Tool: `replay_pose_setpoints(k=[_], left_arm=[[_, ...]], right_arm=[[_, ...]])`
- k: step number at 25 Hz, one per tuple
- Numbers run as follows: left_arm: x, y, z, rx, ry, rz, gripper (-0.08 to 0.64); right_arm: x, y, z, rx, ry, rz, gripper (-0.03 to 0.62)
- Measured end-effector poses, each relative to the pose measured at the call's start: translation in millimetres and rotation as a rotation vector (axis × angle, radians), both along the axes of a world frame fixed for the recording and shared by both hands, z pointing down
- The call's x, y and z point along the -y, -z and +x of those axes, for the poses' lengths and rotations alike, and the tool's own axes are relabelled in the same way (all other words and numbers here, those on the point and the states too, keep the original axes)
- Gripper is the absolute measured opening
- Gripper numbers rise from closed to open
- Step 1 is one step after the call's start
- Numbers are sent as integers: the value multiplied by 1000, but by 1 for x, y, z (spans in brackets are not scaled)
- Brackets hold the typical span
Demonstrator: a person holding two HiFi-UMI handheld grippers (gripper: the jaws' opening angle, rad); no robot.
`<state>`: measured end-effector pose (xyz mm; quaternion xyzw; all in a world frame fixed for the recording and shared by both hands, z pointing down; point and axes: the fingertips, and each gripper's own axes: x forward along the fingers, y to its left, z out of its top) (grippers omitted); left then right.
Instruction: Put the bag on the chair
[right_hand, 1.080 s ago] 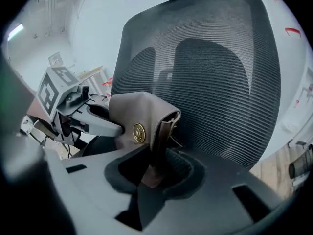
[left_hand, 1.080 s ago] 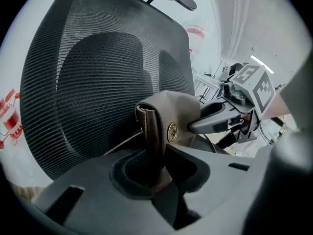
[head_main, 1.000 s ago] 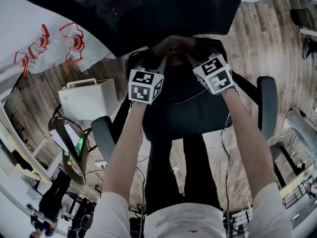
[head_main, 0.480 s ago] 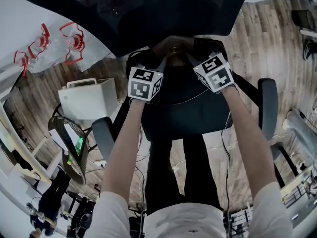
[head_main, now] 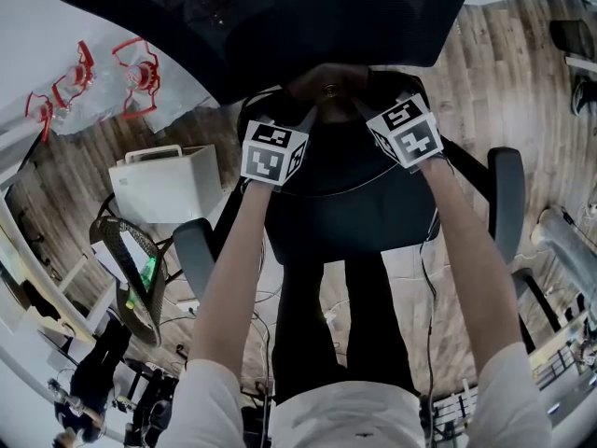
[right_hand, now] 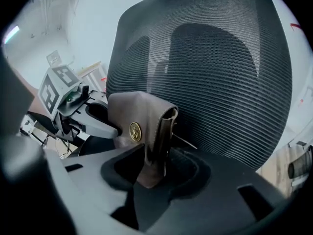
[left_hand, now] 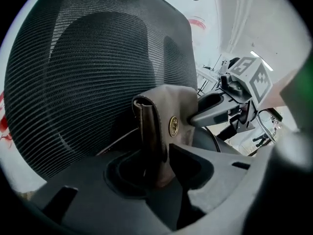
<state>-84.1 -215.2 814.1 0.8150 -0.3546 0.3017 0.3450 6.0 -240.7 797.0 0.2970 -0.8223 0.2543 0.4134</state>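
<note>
Brown leather bag (head_main: 326,87) stands upright on the seat of the office chair (head_main: 345,208), against the mesh backrest (left_hand: 93,67). The left hand-held gripper (left_hand: 155,166) and the right hand-held gripper (right_hand: 152,173) each straddle one end of it, their jaws opening and no longer clamping.

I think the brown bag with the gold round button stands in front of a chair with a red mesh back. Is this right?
Not quite. The chair's mesh back is black, not red; the left gripper view shows this clearly. The rest holds: the brown bag with the gold round button stands in front of it.
</note>
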Motion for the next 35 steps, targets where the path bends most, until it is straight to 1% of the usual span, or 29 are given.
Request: replay_pose_setpoints(k=[2, 5, 7, 9, 11, 13, 15, 19, 23, 29, 35], left_arm=[[1, 1, -1, 1, 6, 3, 140], [1, 0, -3, 1, 21, 3, 163], [-2, -4, -4, -6, 12, -12, 177], [-5, -5, -6, 7, -1, -40, 202], [-6, -5, -10, 22, 1, -50, 204], [-6, -5, -12, 18, 13, -44, 204], [-7, -4, -13, 11, 24, -40, 204], [-15, 6, -14, 43, 9, -53, 204], [-23, 17, -13, 60, 1, -47, 204], [-41, 44, -10, 62, 51, -26, 204], [-72, 74, 3, 55, 77, -22, 204]], right_arm=[[0, 0, 0, 5, -9, 0, 167], [0, -2, 0, 10, -26, -4, 215], [-1, -3, 0, 15, -34, -16, 242], [-1, -3, 0, 18, -39, -29, 281], [-1, -2, 3, 11, -45, -34, 292], [-2, -2, 7, 4, -58, -43, 302], [-4, 0, 11, 5, -81, -53, 302], [-14, 5, 15, 20, -107, -68, 301], [-24, 17, 16, 28, -97, -68, 298], [-42, 45, 11, 60, -68, -62, 293], [-64, 78, 15, 106, -42, -55, 293]])
